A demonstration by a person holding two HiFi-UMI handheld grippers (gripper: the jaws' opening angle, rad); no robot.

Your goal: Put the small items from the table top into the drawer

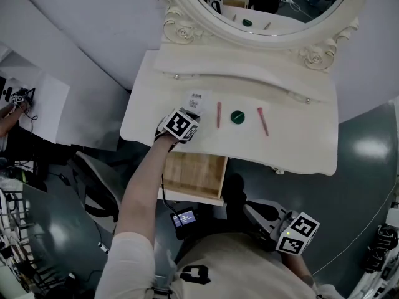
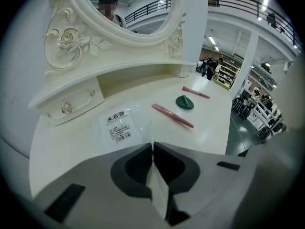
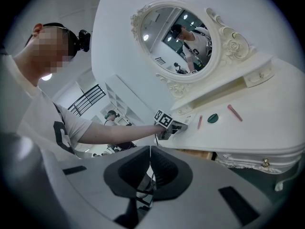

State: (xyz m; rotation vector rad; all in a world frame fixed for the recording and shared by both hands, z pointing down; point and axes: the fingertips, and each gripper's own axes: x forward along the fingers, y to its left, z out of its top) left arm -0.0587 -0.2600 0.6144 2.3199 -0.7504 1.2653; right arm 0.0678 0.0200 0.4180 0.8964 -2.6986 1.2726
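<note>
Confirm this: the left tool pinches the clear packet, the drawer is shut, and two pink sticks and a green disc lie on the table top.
The drawer is not shut: the head view shows it pulled open. The rest holds: the left tool pinches the clear packet, and two pink sticks and a green disc lie on the table top.

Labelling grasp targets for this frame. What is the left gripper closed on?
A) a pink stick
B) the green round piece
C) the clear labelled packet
C: in the left gripper view the left gripper has its jaws together on the near edge of the clear labelled packet. The green round piece and the nearer pink stick lie apart from it, further along the table top.
</note>
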